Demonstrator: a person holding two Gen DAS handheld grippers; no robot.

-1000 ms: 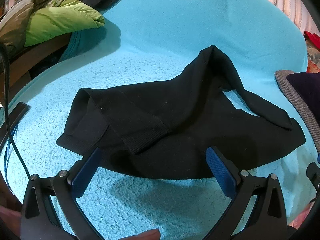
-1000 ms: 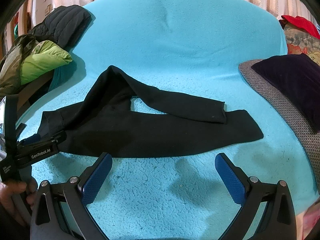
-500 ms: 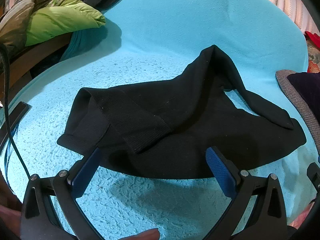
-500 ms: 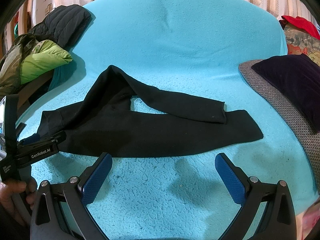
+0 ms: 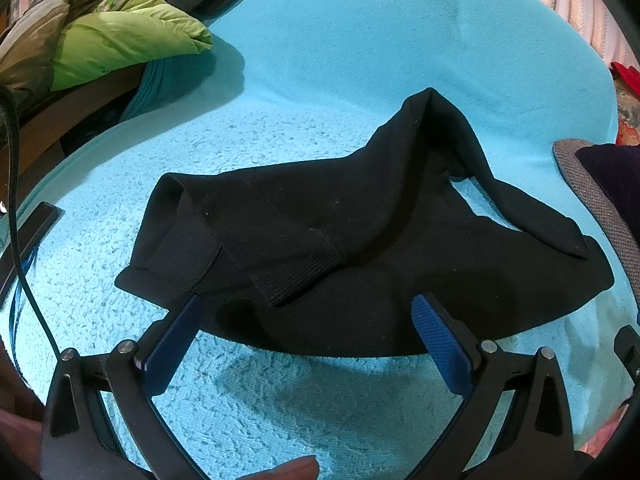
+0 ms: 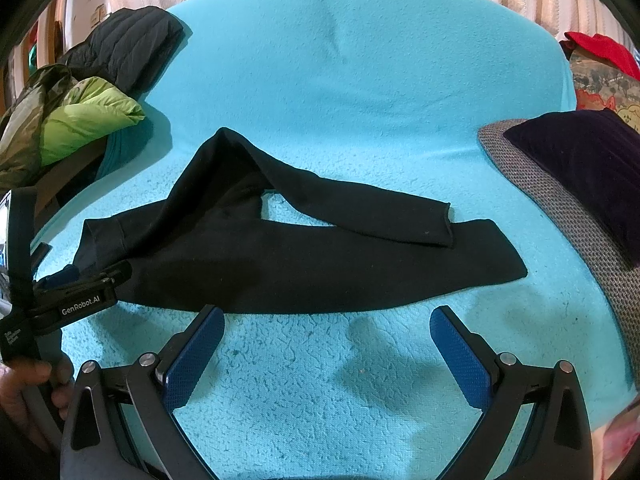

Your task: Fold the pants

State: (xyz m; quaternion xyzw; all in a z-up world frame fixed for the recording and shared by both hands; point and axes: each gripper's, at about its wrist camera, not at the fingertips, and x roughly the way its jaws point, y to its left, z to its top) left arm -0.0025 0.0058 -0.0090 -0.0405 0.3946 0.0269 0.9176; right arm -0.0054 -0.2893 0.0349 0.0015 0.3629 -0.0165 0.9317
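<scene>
Turquoise blanket [image 6: 360, 80] holds black pants [image 6: 280, 256] just beyond both spread tools.

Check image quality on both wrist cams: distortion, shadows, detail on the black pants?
Left wrist: strong fisheye bowing with dark corners; the black pants keep visible waistband ribbing, and the left gripper casts a soft shadow on the turquoise blanket. Right wrist: same curvature; the pants read near-featureless black; shadows lie beneath the open right gripper; no glare.

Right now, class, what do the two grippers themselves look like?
Both the left gripper and the right gripper have black frames with silver bolts and textured blue pads. White "GenRobot.AI" lettering marks the left one's side. A black cable runs beside it.
</scene>
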